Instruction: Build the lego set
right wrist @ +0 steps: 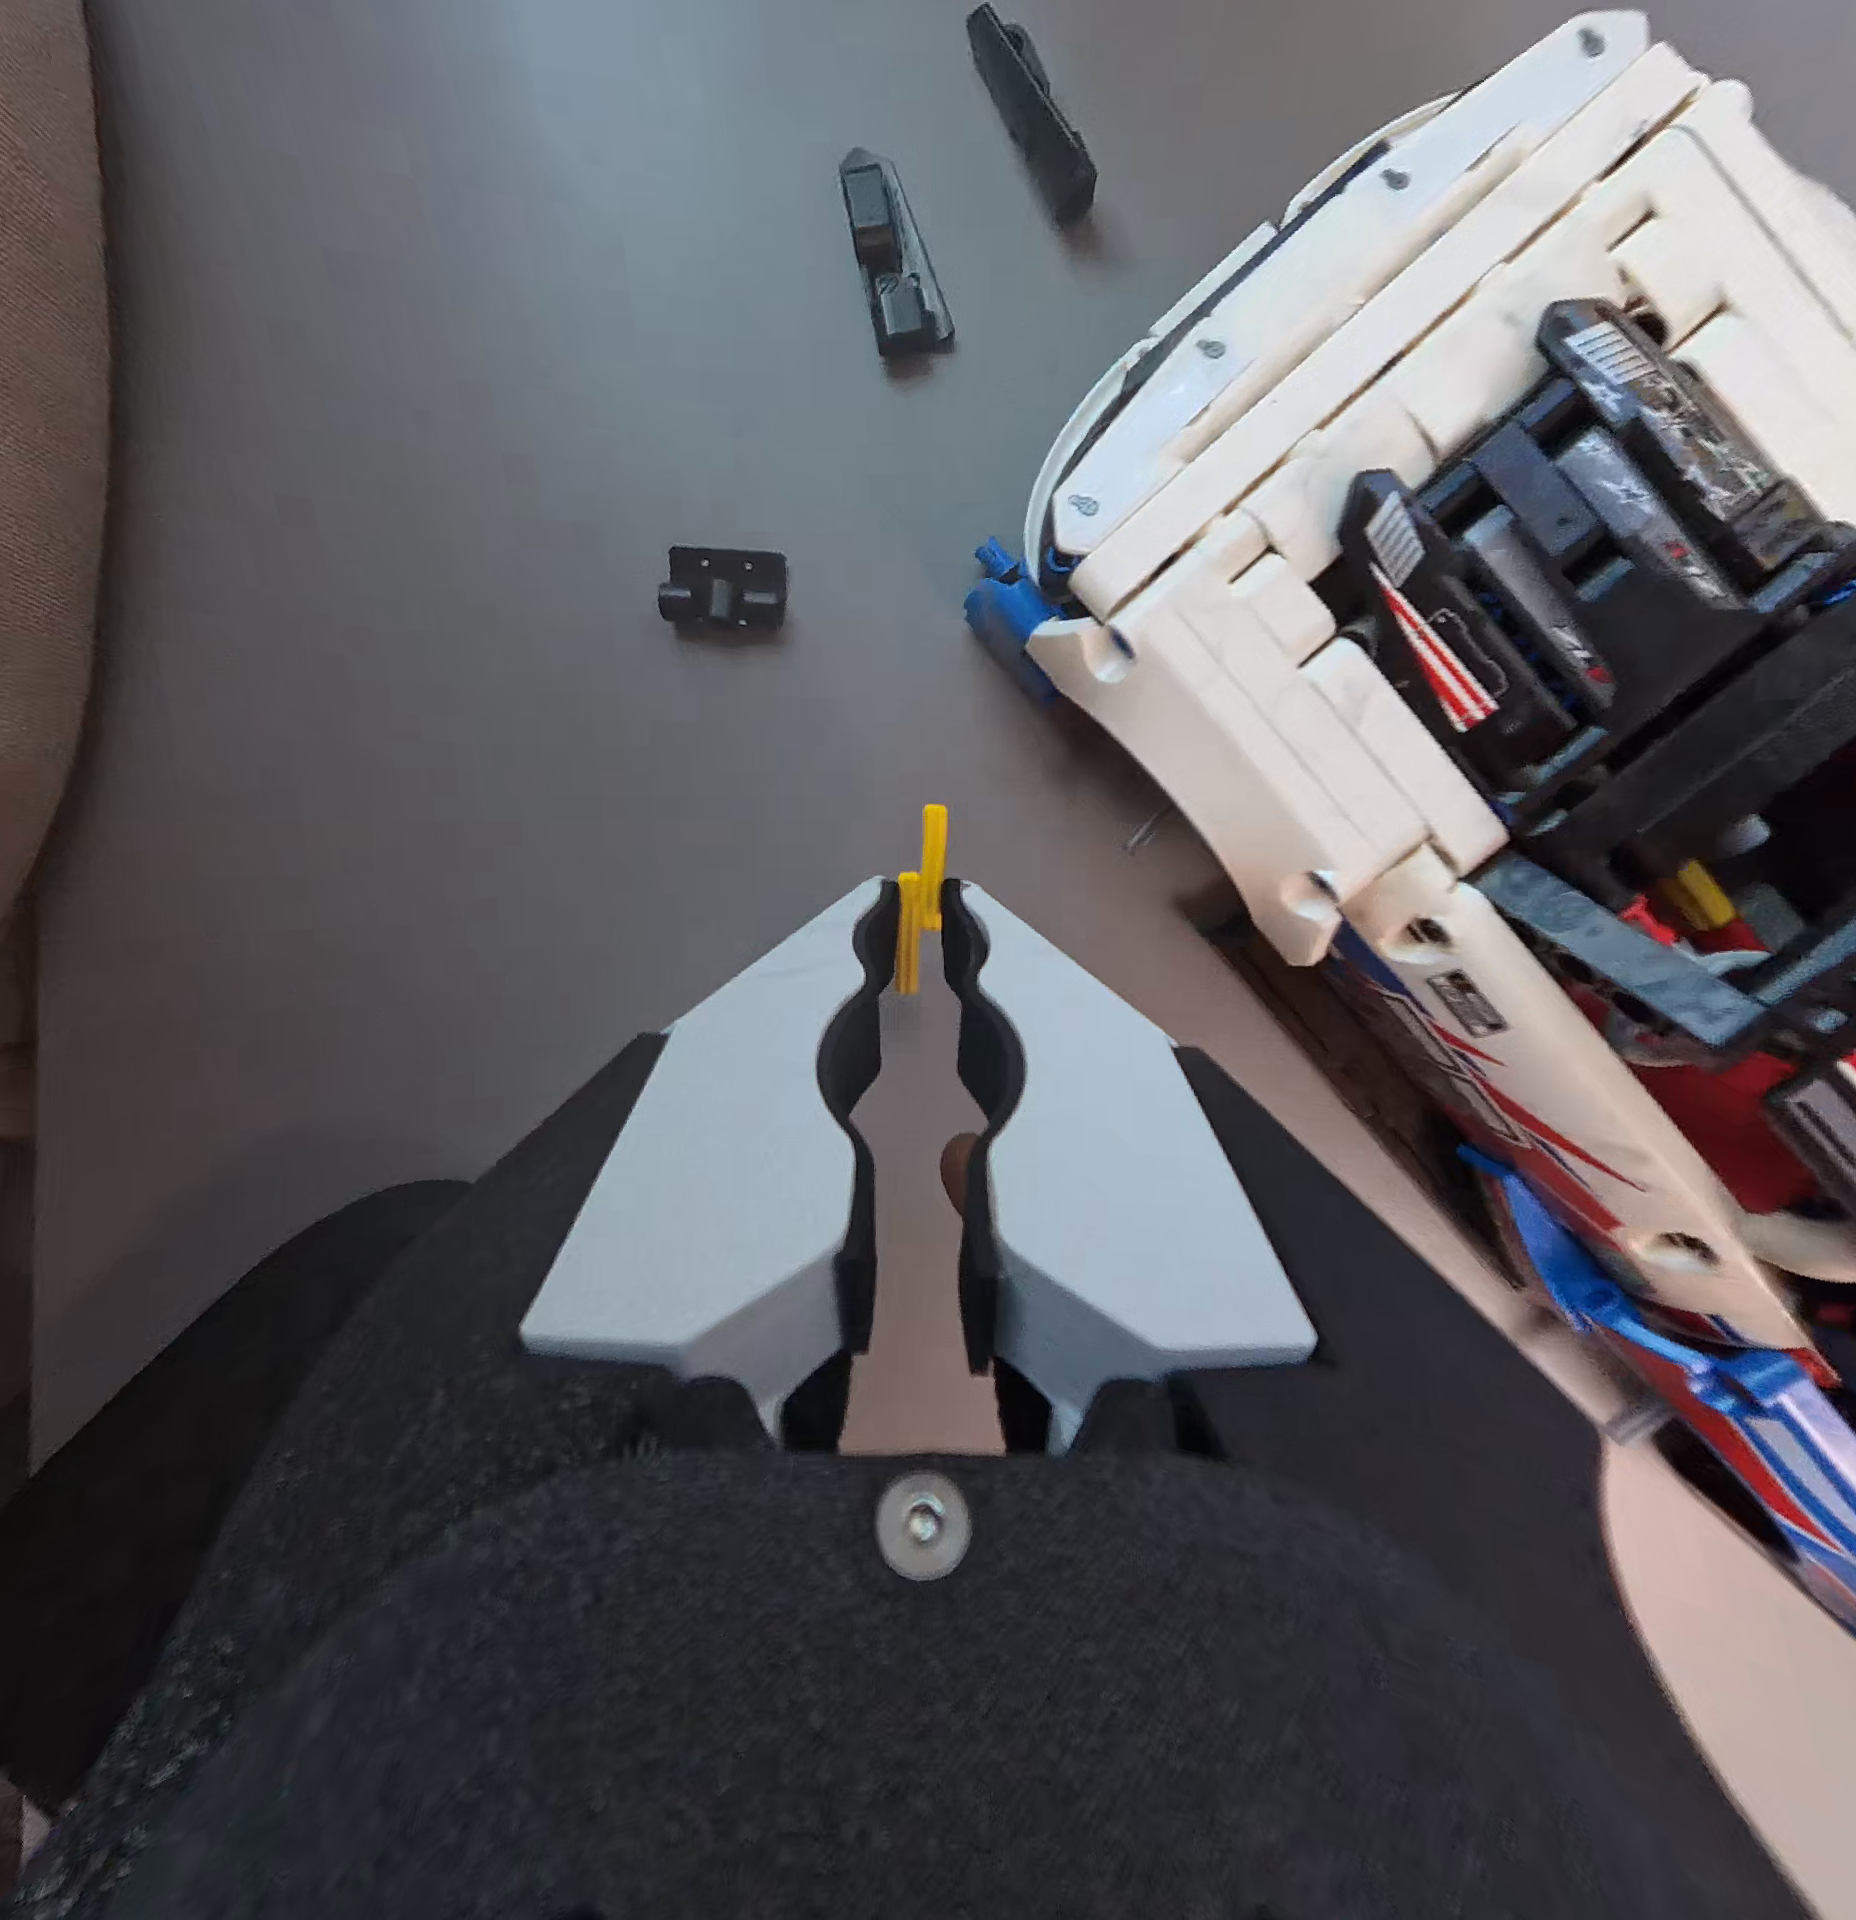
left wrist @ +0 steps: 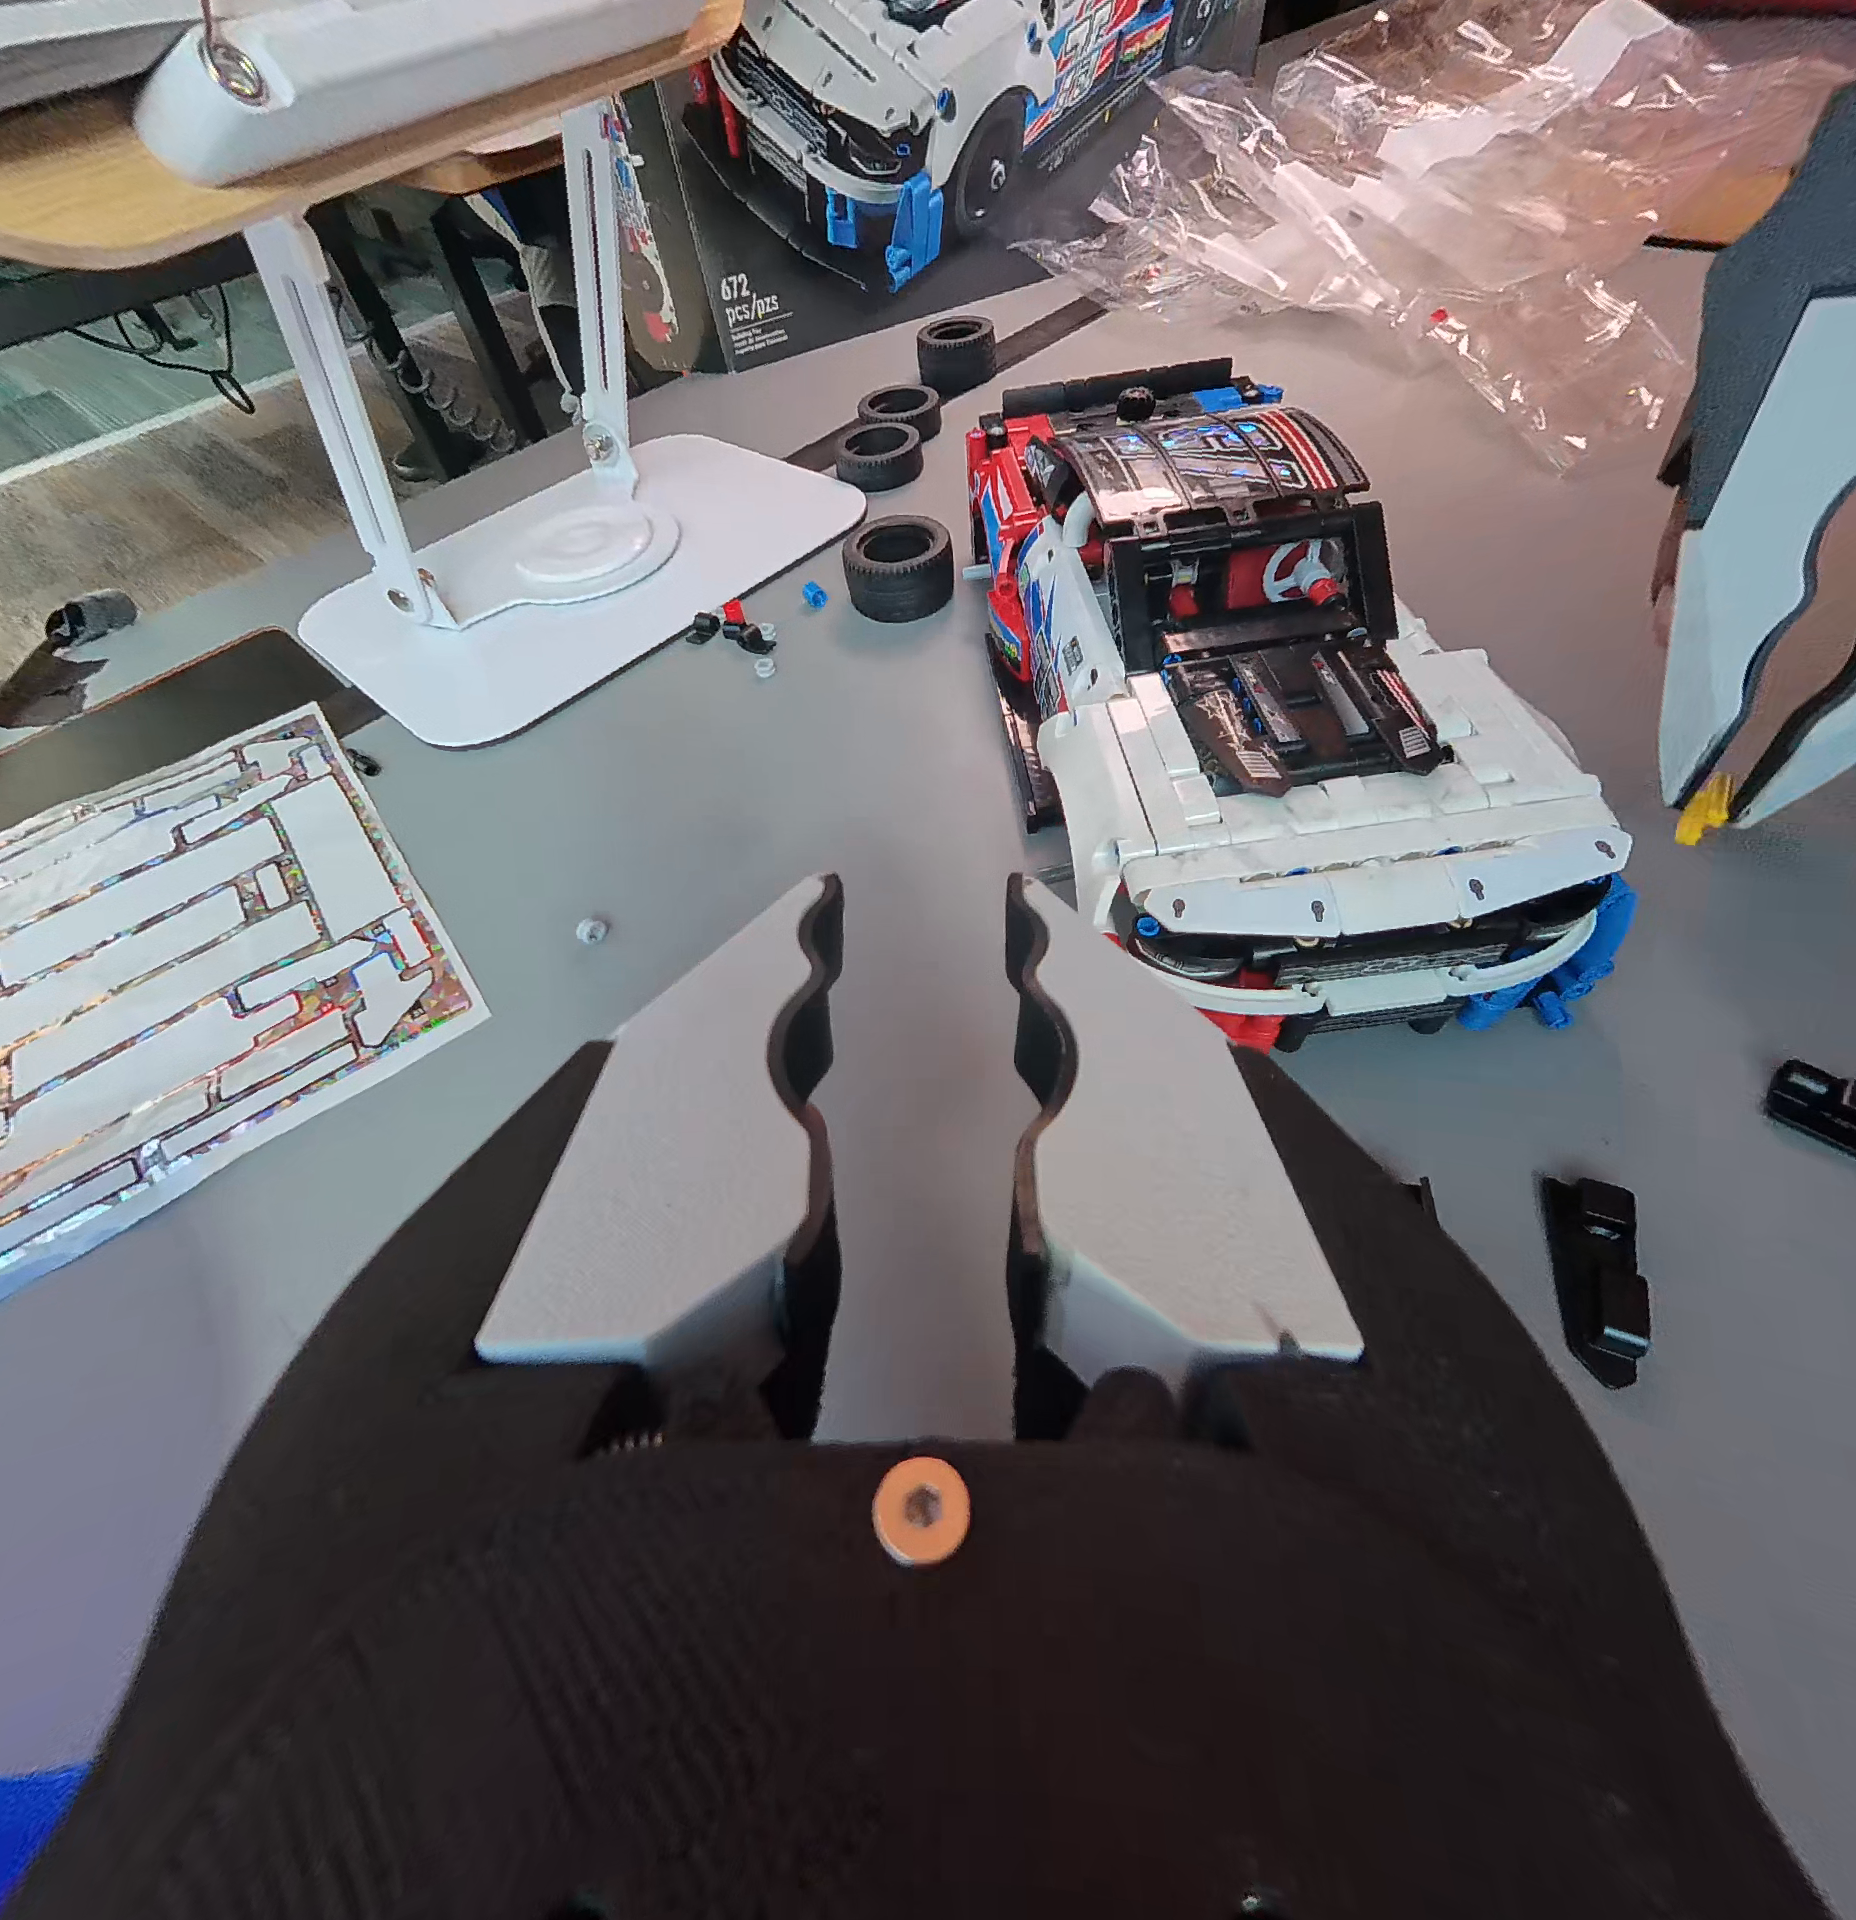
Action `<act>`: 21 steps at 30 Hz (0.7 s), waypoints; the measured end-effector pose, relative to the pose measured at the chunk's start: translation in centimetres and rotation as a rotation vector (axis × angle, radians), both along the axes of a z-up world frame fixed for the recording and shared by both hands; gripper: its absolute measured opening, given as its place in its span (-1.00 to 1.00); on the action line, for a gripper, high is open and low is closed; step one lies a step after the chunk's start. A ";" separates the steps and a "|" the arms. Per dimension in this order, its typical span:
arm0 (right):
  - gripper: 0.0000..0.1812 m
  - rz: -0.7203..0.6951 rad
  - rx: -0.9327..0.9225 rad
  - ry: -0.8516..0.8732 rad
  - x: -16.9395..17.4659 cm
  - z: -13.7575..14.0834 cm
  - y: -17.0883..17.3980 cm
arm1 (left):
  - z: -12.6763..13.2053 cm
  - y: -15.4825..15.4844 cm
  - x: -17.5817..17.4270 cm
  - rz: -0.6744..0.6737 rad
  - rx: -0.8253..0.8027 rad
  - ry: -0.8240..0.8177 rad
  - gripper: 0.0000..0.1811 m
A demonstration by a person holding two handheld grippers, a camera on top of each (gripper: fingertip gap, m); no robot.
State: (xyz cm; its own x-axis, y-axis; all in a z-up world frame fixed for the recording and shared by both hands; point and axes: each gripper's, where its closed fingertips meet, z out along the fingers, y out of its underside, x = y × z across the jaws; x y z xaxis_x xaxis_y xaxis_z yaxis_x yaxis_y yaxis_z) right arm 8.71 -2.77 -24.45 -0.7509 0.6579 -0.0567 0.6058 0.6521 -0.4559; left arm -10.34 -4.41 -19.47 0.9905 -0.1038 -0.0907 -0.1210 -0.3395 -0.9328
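Observation:
A white, red and blue lego car (left wrist: 1256, 717) without wheels sits on the grey table; it also shows at the right of the right wrist view (right wrist: 1423, 665). My left gripper (left wrist: 922, 894) is open and empty, low over the table just left of the car's front. My right gripper (right wrist: 919, 894) is shut on a small yellow lego piece (right wrist: 919, 904) at its tips, held above the table beside the car's front corner. It also shows in the left wrist view (left wrist: 1724, 805), right of the car, with the yellow piece (left wrist: 1701, 816).
Several black tyres (left wrist: 898, 566) lie behind the car. Small loose pieces (left wrist: 737, 629) sit by a white stand base (left wrist: 591, 582). A sticker sheet (left wrist: 186, 956) lies left. Black parts (right wrist: 893, 260) (right wrist: 724, 587) (left wrist: 1594, 1273) lie near the car's front. Clear bags (left wrist: 1402, 218) and the set box (left wrist: 903, 156) stand behind. Some 20 cm of space lies between my two pairs of fingers. Measured from the fingertips, the white stand base (left wrist: 591, 582) is 30 cm or so from the left gripper and 40 cm from the right.

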 end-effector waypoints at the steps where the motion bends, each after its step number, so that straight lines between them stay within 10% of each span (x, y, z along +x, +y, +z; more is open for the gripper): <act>1: -0.94 -0.002 0.004 0.010 0.1 -0.2 -0.2 | -0.1 0.0 0.1 -0.002 -0.003 -0.018 -0.68; 21: -0.77 0.094 0.131 0.027 -0.1 -0.2 -0.8 | 0.5 -0.2 -1.0 0.036 0.021 0.024 -0.69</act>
